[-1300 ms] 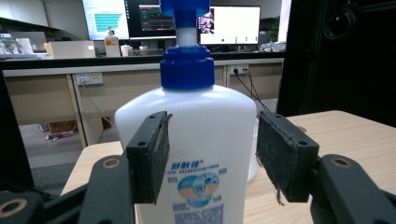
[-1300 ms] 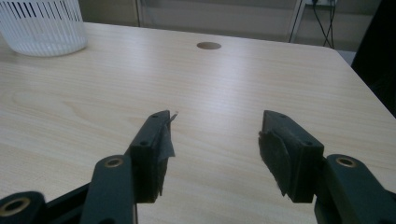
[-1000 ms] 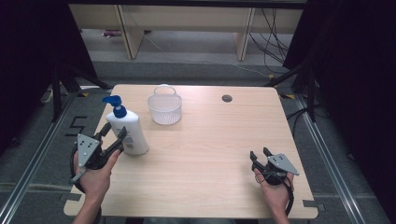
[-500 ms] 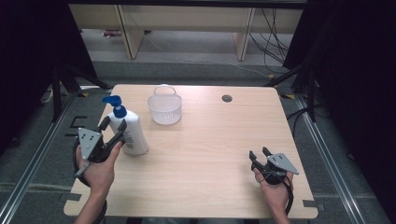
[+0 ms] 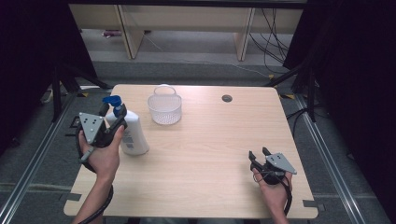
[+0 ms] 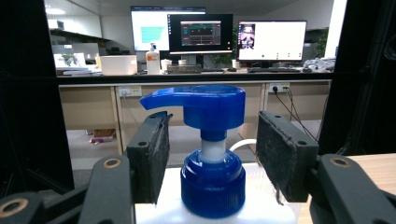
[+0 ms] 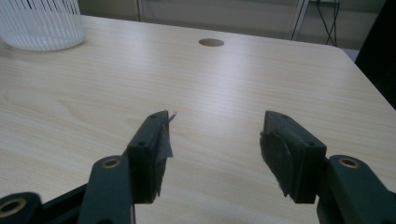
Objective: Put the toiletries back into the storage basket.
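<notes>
— At the table's (image 5: 201, 154) left edge: what is the left gripper (image 5: 113, 117) doing?

— Held in the left hand (image 5: 103, 156), up at the neck of the pump bottle (image 5: 133, 133). Left gripper view: jaws spread, one pad on each side of the blue pump head (image 6: 205, 109), a gap on both sides. Not pinching. Nozzle points to that view's left, over the near pad.

— Bottle position?

— Upright on the wood, near the left edge, about midway along it. White body, blue collar (image 6: 212, 184) and pump. High view puts it just left of and nearer the person than the basket (image 5: 164, 108).

— Basket details?

— Small, white, slatted, with a hoop handle. Stands towards the far side, apart from the bottle. Its lower wall also shows in the top left corner of the right gripper view.

— Right gripper (image 5: 256, 157)?

— Low over the near right corner, in the right hand (image 5: 274, 189). Jaws wide apart, bare tabletop between them. Well apart from bottle and basket.

— Anything else on the surface?

— A round cable hole (image 5: 227, 98) near the far edge, right of the basket.
</notes>
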The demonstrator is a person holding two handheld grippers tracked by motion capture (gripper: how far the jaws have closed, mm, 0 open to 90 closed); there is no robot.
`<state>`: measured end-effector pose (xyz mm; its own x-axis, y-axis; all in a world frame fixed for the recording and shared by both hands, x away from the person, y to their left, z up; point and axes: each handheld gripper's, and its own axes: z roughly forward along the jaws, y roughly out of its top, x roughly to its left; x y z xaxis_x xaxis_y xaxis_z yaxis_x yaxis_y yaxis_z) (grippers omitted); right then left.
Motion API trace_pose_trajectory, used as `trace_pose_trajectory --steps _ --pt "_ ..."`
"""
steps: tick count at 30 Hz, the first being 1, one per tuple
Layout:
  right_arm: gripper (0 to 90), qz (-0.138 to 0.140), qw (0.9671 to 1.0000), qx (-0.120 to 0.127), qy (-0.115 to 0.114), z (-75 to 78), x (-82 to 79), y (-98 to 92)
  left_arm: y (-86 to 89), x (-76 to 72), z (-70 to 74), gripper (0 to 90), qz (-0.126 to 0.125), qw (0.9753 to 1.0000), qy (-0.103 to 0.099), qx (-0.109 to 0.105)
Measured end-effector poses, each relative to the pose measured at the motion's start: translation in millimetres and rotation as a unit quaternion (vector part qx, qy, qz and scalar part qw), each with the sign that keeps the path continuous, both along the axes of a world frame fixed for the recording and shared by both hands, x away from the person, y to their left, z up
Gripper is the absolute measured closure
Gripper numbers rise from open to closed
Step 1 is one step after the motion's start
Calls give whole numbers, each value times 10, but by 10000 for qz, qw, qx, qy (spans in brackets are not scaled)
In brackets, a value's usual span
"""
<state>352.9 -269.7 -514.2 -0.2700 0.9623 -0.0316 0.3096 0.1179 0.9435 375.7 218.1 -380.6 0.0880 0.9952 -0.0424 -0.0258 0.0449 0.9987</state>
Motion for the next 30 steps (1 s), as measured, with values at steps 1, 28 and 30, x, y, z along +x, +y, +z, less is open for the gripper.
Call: trace_pose_trajectory --steps 1,28,30 --pt "428 -36 10000 69 62 1 -8 9 -4 12 4 441 27 10000 9 3" --pt "427 15 9999 109 133 1 6 18 -45 146 92 584 103 9995 257 -180" --pt "427 1 9999 108 135 0 7 21 -44 145 92 587 105 9994 269 -191"
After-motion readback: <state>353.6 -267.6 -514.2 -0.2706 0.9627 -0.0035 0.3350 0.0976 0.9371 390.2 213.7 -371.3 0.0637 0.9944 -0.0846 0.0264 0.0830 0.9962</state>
